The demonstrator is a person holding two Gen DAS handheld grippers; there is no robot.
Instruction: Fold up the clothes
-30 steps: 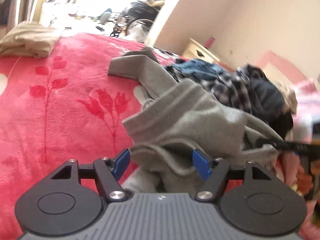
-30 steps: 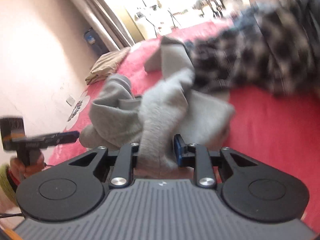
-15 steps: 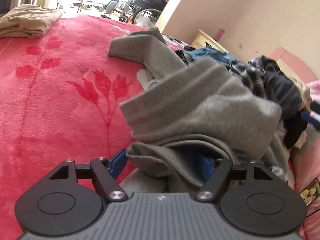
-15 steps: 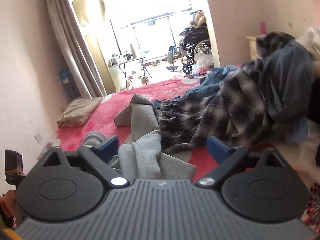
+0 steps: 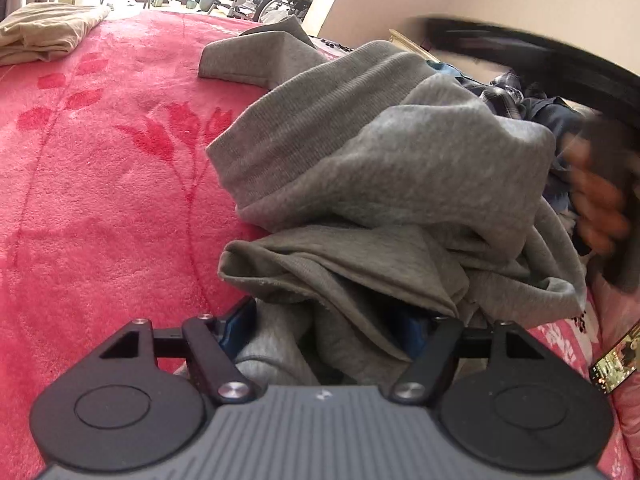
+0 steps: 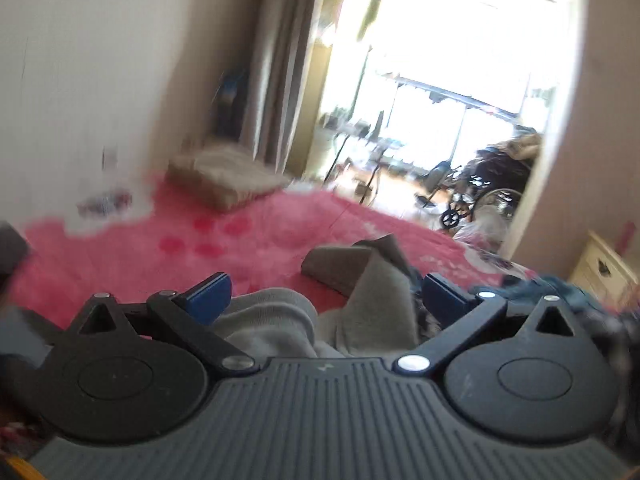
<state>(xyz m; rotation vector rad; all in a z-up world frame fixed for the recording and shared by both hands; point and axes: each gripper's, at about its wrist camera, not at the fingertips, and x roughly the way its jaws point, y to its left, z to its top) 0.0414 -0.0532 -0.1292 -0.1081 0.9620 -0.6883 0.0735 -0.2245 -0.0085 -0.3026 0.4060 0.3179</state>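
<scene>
A crumpled grey sweatshirt (image 5: 380, 168) lies heaped on the red blanket (image 5: 100, 200). My left gripper (image 5: 326, 320) is open, its blue pads spread wide with folds of the sweatshirt bunched between and partly over them. The right gripper (image 6: 326, 292) is open and hovers just above the same grey sweatshirt (image 6: 280, 320), holding nothing. In the left wrist view the right gripper's body is a dark blur (image 5: 520, 60) over the heap, with a person's hand (image 5: 596, 208) beside it. One sleeve (image 5: 256, 56) stretches toward the far side of the bed.
A folded beige cloth (image 5: 48, 32) rests at the far left corner of the bed. A pile of plaid and dark clothes (image 5: 504, 92) lies behind the sweatshirt. A cream nightstand (image 6: 600, 268), a wheelchair (image 6: 492, 196) and curtains (image 6: 280, 60) stand beyond the bed.
The right gripper let go of the grey sweatshirt, opened, and swung up and over the heap. The left gripper stayed open and pushed further into the folds.
</scene>
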